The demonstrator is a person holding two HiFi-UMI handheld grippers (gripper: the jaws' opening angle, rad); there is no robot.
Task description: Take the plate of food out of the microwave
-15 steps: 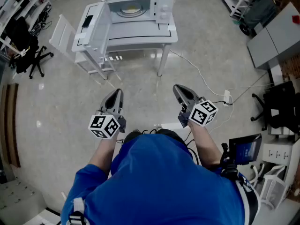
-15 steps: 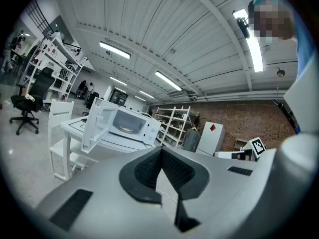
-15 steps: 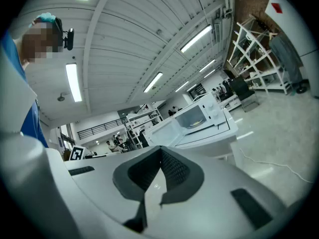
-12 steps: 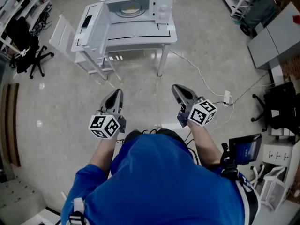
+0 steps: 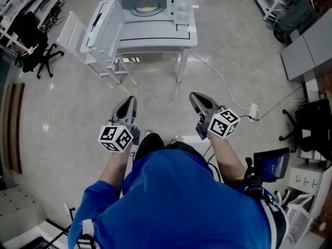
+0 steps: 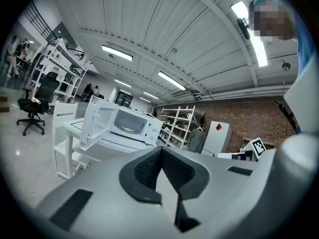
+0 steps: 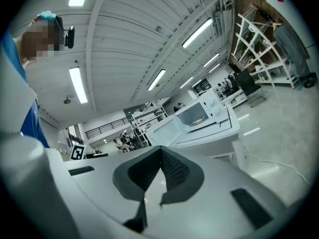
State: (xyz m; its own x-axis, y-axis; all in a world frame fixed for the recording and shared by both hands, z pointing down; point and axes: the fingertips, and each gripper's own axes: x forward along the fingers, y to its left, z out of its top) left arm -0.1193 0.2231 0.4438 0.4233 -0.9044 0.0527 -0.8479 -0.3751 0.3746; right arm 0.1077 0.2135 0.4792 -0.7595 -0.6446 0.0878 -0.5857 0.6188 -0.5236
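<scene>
One round plate of yellowish food [image 5: 147,7] sat inside the white microwave [image 5: 179,9], whose door [image 5: 104,22] hung open, on the white worktop [image 5: 155,35]. Well short of it, you held the left tongs [image 5: 129,102] and the right tongs [image 5: 195,98] level, each pair pressed together, pinching nothing.

Person's black shoe [image 5: 149,143] moved forward into fuller view; white microwave with open door [image 5: 153,8] shifted slightly toward the head view's top edge.

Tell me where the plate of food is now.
In the head view, top centre: the plate of food sits inside the open microwave on the white table.
</scene>
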